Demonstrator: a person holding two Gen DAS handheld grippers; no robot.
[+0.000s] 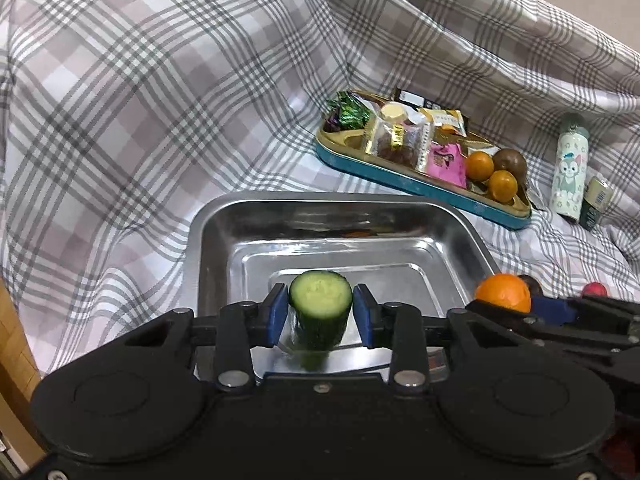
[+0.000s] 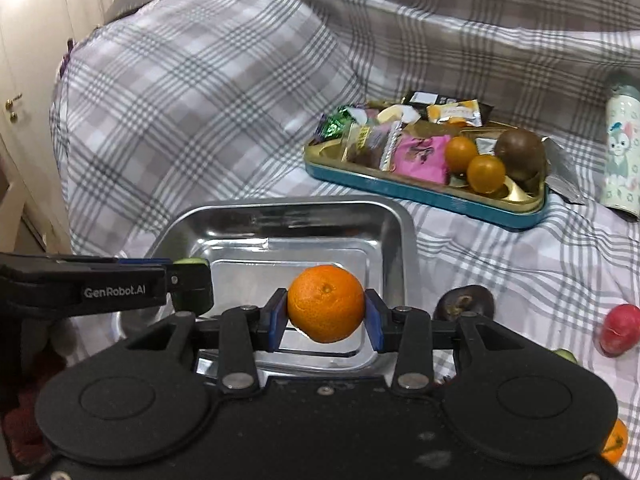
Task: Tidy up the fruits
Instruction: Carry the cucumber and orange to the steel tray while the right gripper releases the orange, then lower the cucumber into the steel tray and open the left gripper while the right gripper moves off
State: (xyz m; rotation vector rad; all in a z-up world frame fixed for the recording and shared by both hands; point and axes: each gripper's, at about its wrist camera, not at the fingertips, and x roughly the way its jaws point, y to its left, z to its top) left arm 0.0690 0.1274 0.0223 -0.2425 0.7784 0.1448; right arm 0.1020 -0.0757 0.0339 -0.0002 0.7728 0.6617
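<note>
Both grippers hang over the shiny steel tray (image 1: 224,216): left gripper (image 1: 320,310) clamps the upright green cucumber stub (image 1: 320,304), right gripper (image 2: 326,316) clamps the round orange tangerine (image 2: 326,302).

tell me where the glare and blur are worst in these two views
Left wrist view: glare streaks across the steel tray; the cucumber piece is sharp on top but smeared at its base; the checked cloth bends toward the edges. Right wrist view: the tray floor mirrors light behind the orange; the red fruit at the right edge looks soft.
</note>
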